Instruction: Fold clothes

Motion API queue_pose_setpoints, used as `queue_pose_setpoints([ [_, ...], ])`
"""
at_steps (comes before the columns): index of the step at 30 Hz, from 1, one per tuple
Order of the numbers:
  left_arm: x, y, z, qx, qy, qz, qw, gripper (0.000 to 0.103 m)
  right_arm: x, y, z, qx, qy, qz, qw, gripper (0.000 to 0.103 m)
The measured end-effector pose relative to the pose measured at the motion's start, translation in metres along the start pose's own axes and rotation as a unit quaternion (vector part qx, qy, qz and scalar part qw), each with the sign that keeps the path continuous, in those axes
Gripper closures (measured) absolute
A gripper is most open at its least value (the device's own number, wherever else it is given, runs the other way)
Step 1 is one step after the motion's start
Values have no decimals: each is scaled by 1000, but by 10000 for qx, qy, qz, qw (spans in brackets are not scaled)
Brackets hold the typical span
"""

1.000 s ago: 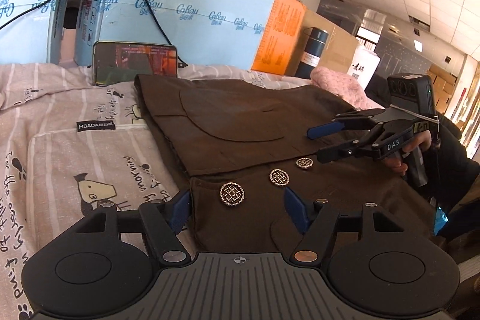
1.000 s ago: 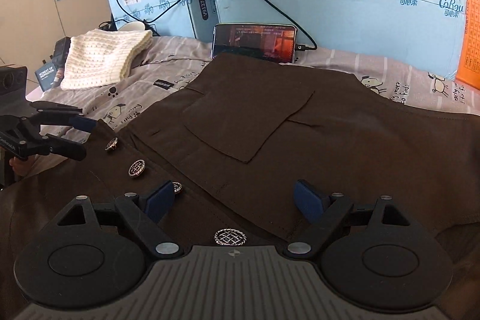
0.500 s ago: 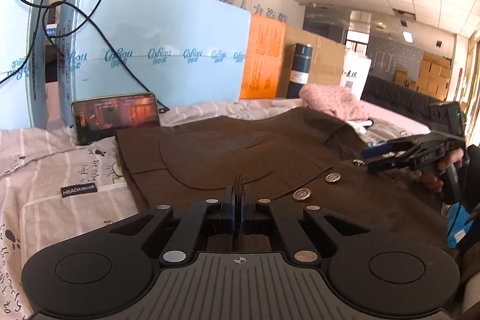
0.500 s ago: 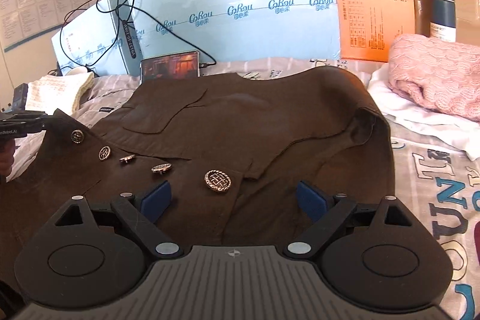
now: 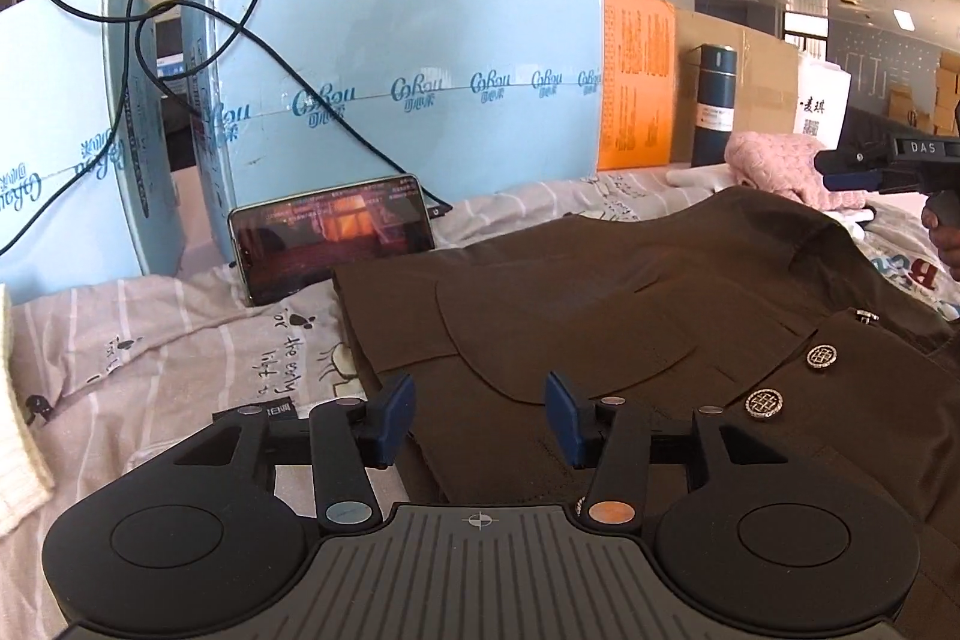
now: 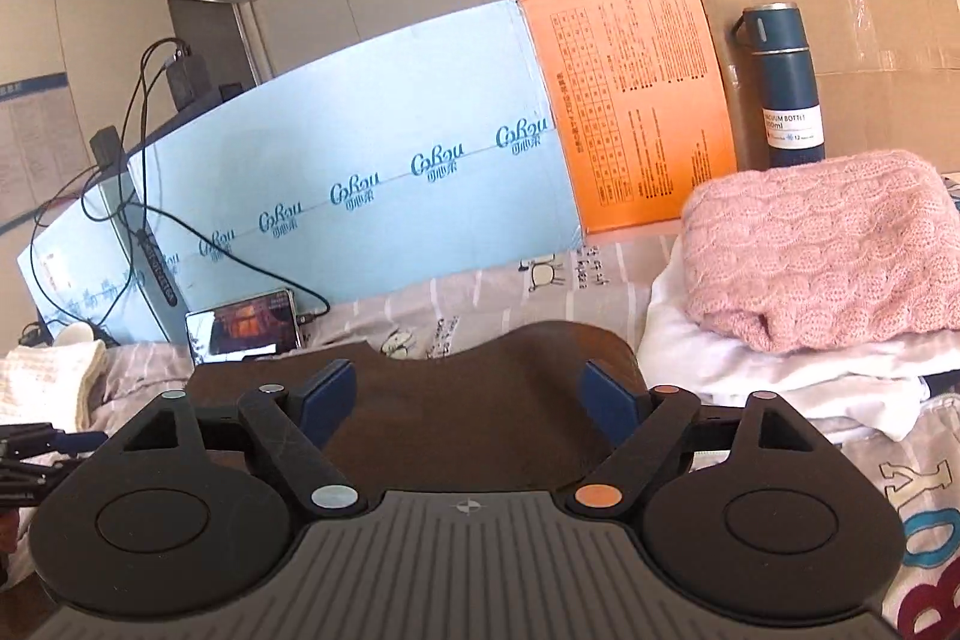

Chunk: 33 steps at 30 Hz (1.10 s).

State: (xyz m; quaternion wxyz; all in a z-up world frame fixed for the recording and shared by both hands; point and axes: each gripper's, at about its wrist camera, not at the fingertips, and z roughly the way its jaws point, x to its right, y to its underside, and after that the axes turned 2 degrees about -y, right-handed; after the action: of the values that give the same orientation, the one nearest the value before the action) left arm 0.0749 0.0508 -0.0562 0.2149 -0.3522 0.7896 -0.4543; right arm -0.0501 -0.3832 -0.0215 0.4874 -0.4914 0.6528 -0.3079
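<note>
A dark brown jacket (image 5: pixel 600 292) with round metal buttons (image 5: pixel 764 403) lies spread on the printed bedsheet (image 5: pixel 150 340). My left gripper (image 5: pixel 479 419) is open and empty, just above the jacket's near left edge. My right gripper (image 6: pixel 463 400) is open and empty, raised over the jacket's right part (image 6: pixel 468 400). The right gripper also shows at the far right of the left wrist view (image 5: pixel 870 169), above the jacket's raised collar. The left gripper shows at the left edge of the right wrist view (image 6: pixel 36 451).
A phone (image 5: pixel 333 235) with a lit screen leans on light blue boxes (image 5: pixel 390 100) at the back. A folded pink sweater (image 6: pixel 822 244) on white cloth sits right. A blue bottle (image 6: pixel 780 82), orange box (image 6: pixel 630 100) and a white knit (image 6: pixel 42 382) stand around.
My left gripper closed on the jacket's edge half a second ago and is now open again. My right gripper has swung right and up, away from the buttons toward the collar.
</note>
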Motion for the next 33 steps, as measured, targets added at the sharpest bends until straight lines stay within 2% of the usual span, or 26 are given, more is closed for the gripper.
queue_pose_setpoints([
  [1,-2,1,6,-99,17,-78,9999,55,6,1,6,-77,44,100,9999,42],
  [3,-5,4,13,-241,-65,-174,9995,55,18,4,17,-231,131,299,9992,53],
  [7,-15,9,18,-473,-197,-448,9977,55,43,10,40,-537,306,698,9956,67],
  [11,-22,10,19,-545,138,-760,9955,56,67,15,63,-843,480,1094,9893,70],
  [13,-27,12,19,-519,320,-979,9933,56,67,17,67,-883,545,1021,9893,71],
  [15,-31,13,15,-408,492,-1132,9915,56,60,18,66,-862,599,803,9912,69],
  [17,-36,14,11,-309,670,-1282,9890,56,58,19,65,-796,516,730,9928,60],
  [19,-38,14,10,-291,776,-1368,9871,56,57,19,64,-713,339,765,9939,44],
  [23,-40,16,15,-369,985,-1538,9825,57,49,18,62,-609,387,585,9957,34],
  [24,-38,15,18,-399,866,-1445,9849,60,48,18,62,-584,408,578,9958,30],
  [25,-34,14,19,-399,708,-1247,9888,76,49,18,61,-561,414,590,9958,30],
  [26,-29,12,20,-407,588,-1030,9921,78,49,18,60,-534,421,608,9958,30],
  [29,-11,7,13,-275,179,-312,9990,73,52,19,56,-423,463,672,9958,30],
  [31,0,5,4,-73,-51,149,9999,68,54,19,55,-388,458,714,9956,30],
  [33,3,3,2,-46,-70,226,9997,64,55,20,55,-395,456,731,9955,30],
])
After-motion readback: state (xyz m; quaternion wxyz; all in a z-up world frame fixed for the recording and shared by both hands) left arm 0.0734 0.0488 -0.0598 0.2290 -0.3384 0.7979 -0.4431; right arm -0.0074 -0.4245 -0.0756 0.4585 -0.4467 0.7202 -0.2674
